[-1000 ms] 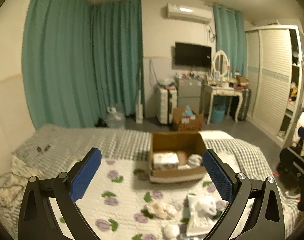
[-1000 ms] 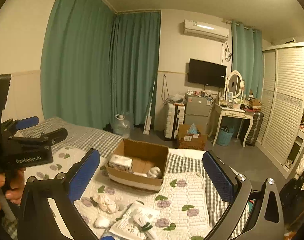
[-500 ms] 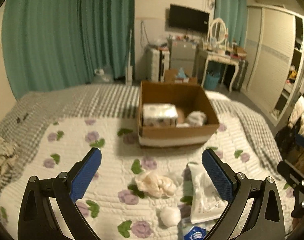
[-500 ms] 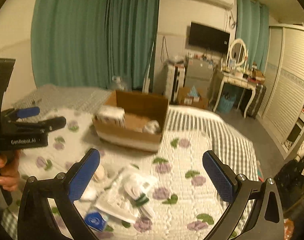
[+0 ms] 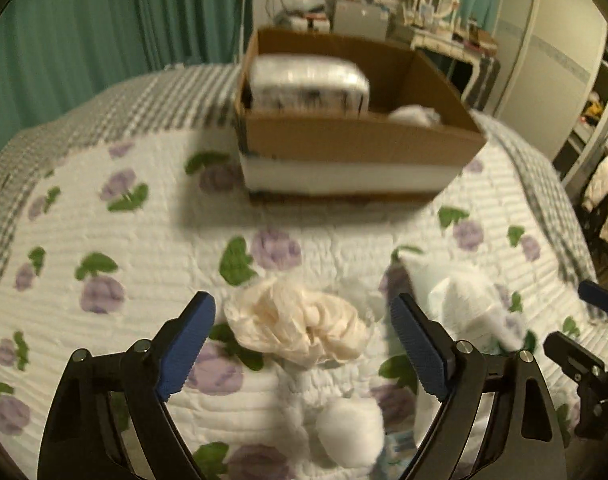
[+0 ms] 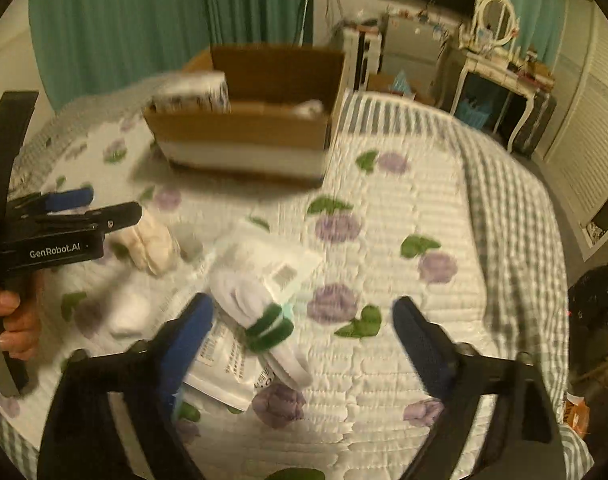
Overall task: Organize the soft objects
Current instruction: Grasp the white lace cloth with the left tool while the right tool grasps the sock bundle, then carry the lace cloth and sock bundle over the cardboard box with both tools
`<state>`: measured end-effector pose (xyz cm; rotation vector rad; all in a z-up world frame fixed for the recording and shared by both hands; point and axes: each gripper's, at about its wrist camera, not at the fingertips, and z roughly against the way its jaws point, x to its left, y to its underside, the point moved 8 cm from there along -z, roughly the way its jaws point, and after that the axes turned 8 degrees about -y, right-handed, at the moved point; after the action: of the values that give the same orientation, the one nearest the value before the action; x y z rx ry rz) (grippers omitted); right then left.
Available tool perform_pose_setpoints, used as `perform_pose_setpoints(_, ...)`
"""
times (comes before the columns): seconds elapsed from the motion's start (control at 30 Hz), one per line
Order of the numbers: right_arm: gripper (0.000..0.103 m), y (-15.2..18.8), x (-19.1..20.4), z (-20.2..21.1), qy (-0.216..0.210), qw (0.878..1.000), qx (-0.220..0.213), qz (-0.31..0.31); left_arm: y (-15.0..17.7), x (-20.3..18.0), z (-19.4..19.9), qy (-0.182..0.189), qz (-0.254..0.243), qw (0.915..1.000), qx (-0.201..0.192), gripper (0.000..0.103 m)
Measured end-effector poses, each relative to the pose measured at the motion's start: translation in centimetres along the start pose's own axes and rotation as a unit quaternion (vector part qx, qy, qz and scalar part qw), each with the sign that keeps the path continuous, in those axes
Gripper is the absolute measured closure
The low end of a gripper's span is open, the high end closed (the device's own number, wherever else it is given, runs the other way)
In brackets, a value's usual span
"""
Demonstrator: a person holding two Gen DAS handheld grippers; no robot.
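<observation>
Reaching with wide jaws, the left gripper (image 5: pixel 301 334) straddles the cream cloth (image 5: pixel 299 330); closing comes next, then carrying it to the far box (image 5: pixel 356 136), while the right gripper (image 6: pixel 301 334) hangs wide near the socks (image 6: pixel 259 300).

Both tongs, left (image 5: pixel 301 344) and right (image 6: pixel 301 340), have black frames, ribbed blue pads and silver screws; white "GenRobot.AI" lettering marks one; bare fingers (image 6: pixel 7 312) grip its handle.

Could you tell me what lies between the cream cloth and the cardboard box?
Only bare floral quilt separates the cream cloth from the box, in the left wrist view.
</observation>
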<state>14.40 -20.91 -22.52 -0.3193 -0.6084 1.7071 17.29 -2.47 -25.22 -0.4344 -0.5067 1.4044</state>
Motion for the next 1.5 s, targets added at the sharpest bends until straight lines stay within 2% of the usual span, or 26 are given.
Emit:
perform_pose_setpoints(0.1, 0.02, 0.8, 0.1, -2.2, -0.015, 1.0, 0.026, 0.0, 1.1, -0.2, -2.2, -0.001, -0.005, 0.9996, 0.028, 0.013)
perform_pose_setpoints(0.17, 0.024, 1.4, 0.3, -3.7, -0.025, 0.999, 0.043, 0.001, 2.2, -0.2, -3.9, -0.003, -0.007, 0.9985, 0.054, 0.013)
perform_pose_setpoints(0.23, 0.041, 2.1, 0.4, -4.9, -0.032, 0.998, 0.061, -0.004, 2.8, -0.3, -4.7, -0.003, -0.007, 0.9981, 0.062, 0.013)
perform_pose_setpoints(0.3, 0.047, 2.5, 0.4, -5.7, -0.033, 0.997, 0.069, -0.006, 2.9, -0.3, -5.2, -0.004, -0.005, 0.998, 0.062, 0.016)
perform_pose_setpoints(0.33, 0.047, 2.6, 0.4, -5.9, -0.032, 0.997, 0.071, -0.005, 2.9, -0.3, -5.4, -0.004, -0.003, 0.998, 0.063, 0.022)
perform_pose_setpoints(0.37, 0.047, 2.6, 0.5, -6.0, -0.032, 0.997, 0.071, -0.004, 3.0, -0.3, -5.7, -0.006, -0.004, 0.9978, 0.065, 0.032)
perform_pose_setpoints(0.4, 0.047, 2.7, 0.5, -6.2, -0.035, 0.997, 0.072, -0.005, 3.2, -0.4, -5.9, -0.013, -0.008, 0.9976, 0.067, 0.036)
perform_pose_setpoints(0.43, 0.05, 2.7, 0.5, -6.3, -0.04, 0.996, 0.073, -0.007, 3.4, -0.4, -6.1, -0.021, -0.013, 0.9974, 0.067, 0.038)
perform_pose_setpoints(0.47, 0.054, 2.8, 0.5, -6.5, -0.046, 0.996, 0.075, -0.01, 3.6, -0.5, -6.1, -0.021, -0.016, 0.9974, 0.067, 0.047)
perform_pose_setpoints(0.5, 0.064, 2.9, 0.5, -6.6, -0.05, 0.996, 0.077, -0.014, 3.6, -0.7, -5.9, -0.016, -0.018, 0.9976, 0.065, 0.06)
perform_pose_setpoints(0.53, 0.075, 3.0, 0.6, -6.6, -0.053, 0.995, 0.079, -0.016, 3.6, -0.8, -5.7, -0.014, -0.018, 0.9977, 0.063, 0.065)
perform_pose_setpoints(0.6, 0.075, 3.1, 0.7, -6.5, -0.049, 0.996, 0.077, -0.014, 3.8, -0.9, -5.3, -0.008, -0.018, 0.9979, 0.062, 0.085)
perform_pose_setpoints(0.77, 0.077, 2.9, 1.1, -4.8, -0.055, 0.997, 0.053, -0.025, 4.1, -0.7, -3.8, 0.004, -0.013, 0.9982, 0.058, 0.089)
perform_pose_setpoints(1.07, 0.078, 2.5, 1.9, 0.1, -0.049, 0.998, 0.004, -0.037, 3.0, 0.8, 2.1, 0.007, -0.001, 0.9999, 0.01, 0.089)
perform_pose_setpoints(1.37, 0.078, 1.4, 3.2, 7.1, -0.042, 0.997, -0.062, -0.026, 2.3, 2.4, 10.3, 0.01, 0.02, 0.9978, -0.062, 0.089)
perform_pose_setpoints(1.5, 0.078, 0.8, 4.6, 9.9, -0.045, 0.995, -0.089, -0.009, 1.6, 2.4, 13.9, -0.003, 0.006, 0.9943, -0.106, 0.089)
